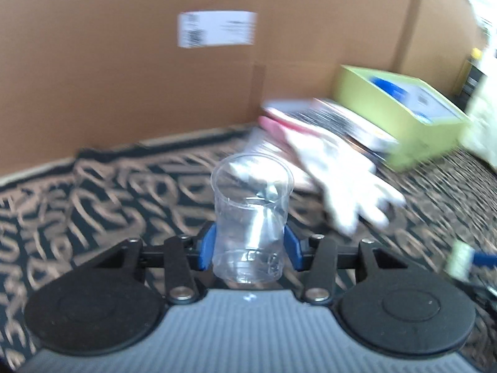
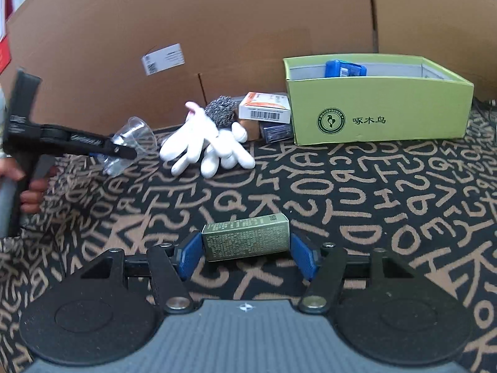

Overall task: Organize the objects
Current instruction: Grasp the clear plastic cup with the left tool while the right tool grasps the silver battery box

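Note:
My left gripper (image 1: 250, 248) is shut on a clear plastic cup (image 1: 251, 217), held above the patterned cloth; it also shows in the right wrist view (image 2: 124, 152) with the cup (image 2: 133, 143) at the left. My right gripper (image 2: 245, 251) is shut on a small olive-green box (image 2: 245, 236), held by its ends just above the cloth. An open lime-green box (image 2: 379, 115) stands at the back right with a blue item (image 2: 344, 68) inside; it also shows in the left wrist view (image 1: 400, 115). White gloves (image 2: 208, 146) lie left of it.
A steel scourer (image 2: 220, 112) and small cartons (image 2: 265, 108) lie between the gloves and the green box. A large cardboard wall (image 2: 217, 25) closes the back. A black cloth with tan letters (image 2: 372, 192) covers the surface.

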Motion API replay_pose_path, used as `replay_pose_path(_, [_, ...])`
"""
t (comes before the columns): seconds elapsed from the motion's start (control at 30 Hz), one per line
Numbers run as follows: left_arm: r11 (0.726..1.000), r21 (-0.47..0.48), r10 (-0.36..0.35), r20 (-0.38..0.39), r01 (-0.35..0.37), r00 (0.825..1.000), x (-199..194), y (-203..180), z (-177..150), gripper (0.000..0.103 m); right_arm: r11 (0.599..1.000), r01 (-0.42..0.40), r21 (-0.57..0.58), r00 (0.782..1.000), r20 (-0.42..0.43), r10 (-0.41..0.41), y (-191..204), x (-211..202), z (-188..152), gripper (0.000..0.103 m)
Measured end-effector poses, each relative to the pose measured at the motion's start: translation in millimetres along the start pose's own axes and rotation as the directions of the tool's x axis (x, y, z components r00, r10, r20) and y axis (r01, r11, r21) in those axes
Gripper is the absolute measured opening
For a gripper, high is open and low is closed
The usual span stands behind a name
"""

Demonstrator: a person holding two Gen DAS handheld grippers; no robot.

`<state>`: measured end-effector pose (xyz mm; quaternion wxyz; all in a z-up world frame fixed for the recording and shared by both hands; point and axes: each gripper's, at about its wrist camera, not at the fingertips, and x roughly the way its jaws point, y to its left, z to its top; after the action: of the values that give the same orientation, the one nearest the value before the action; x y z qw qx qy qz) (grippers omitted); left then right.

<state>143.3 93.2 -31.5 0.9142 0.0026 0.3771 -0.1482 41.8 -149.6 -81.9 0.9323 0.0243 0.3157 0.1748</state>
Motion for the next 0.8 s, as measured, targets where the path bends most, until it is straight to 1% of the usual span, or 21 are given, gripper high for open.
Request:
replay_pose_path(0.07, [0.999, 0.028, -0.022, -0.005, 0.022, 1.000, -9.3, -15.3, -9.5, 0.051, 0.999, 0.014, -0.029, 1.000, -0.021, -0.015, 3.3, 1.0, -3.0, 0.066])
replay_pose_path(0.13, [0.999, 0.042, -0.024, -0.005, 0.025, 1.000, -14.0, -24.6, -13.1, 0.061, 0.999, 0.024, -0.047, 0.999, -0.027, -0.025, 4.5, -0.5, -6.2, 0.067])
replay_pose_path(0.17, [0.999, 0.047, -0.022, 0.000, 0.022, 1.000, -15.5, -25.5, -11.9, 0.069, 0.998, 0.023, -0.053, 0.999, -0.025, -0.024, 4.2, -2.5, -7.2, 0.068])
replay_pose_path(0.2, [0.999, 0.051, -0.010, 0.007, 0.010, 1.000, -15.1, -27.5, -10.1, 0.074, 0.999, 0.022, -0.049, 0.999, -0.023, -0.023, 4.0, -3.7, -6.8, 0.071])
replay_pose_path(0.27, [0.998, 0.060, 0.026, 0.020, -0.027, 0.999, -14.1, -30.7, -6.7, 0.075, 0.999, 0.017, -0.038, 1.000, -0.014, -0.018, 2.6, -4.8, -6.0, 0.074])
replay_pose_path(0.3, [0.998, 0.057, 0.030, 0.019, -0.031, 0.999, -13.8, -32.6, -5.0, 0.076, 0.999, 0.023, -0.033, 1.000, -0.010, -0.023, 3.1, -4.9, -5.5, 0.074])
replay_pose_path(0.4, [0.999, 0.042, 0.009, 0.006, -0.010, 1.000, -13.2, -32.4, -3.3, 0.076, 0.999, 0.044, -0.021, 0.999, -0.003, -0.044, 4.3, -1.6, -2.8, 0.074])
replay_pose_path(0.53, [0.998, 0.063, 0.021, -0.001, -0.021, 1.000, -9.7, -35.1, -7.6, 0.075, 0.999, 0.047, -0.020, 0.999, -0.006, -0.047, 5.4, 3.7, -1.8, 0.074])
replay_pose_path(0.67, [0.999, 0.045, 0.017, -0.007, -0.016, 1.000, -6.9, -31.8, -7.1, 0.075, 0.996, 0.073, -0.043, 0.997, -0.011, -0.074, 9.1, 7.3, -1.9, 0.074])
replay_pose_path(0.73, [0.999, 0.043, 0.014, -0.008, -0.014, 1.000, -5.9, -30.8, -6.1, 0.073, 0.996, 0.073, -0.042, 0.997, -0.007, -0.073, 9.0, 7.3, -1.8, 0.074])
replay_pose_path(0.8, [0.999, 0.047, 0.011, -0.010, -0.011, 1.000, -5.4, -31.5, -6.5, 0.063, 0.997, 0.070, -0.040, 0.997, -0.009, -0.070, 8.8, 8.5, -1.4, 0.074])
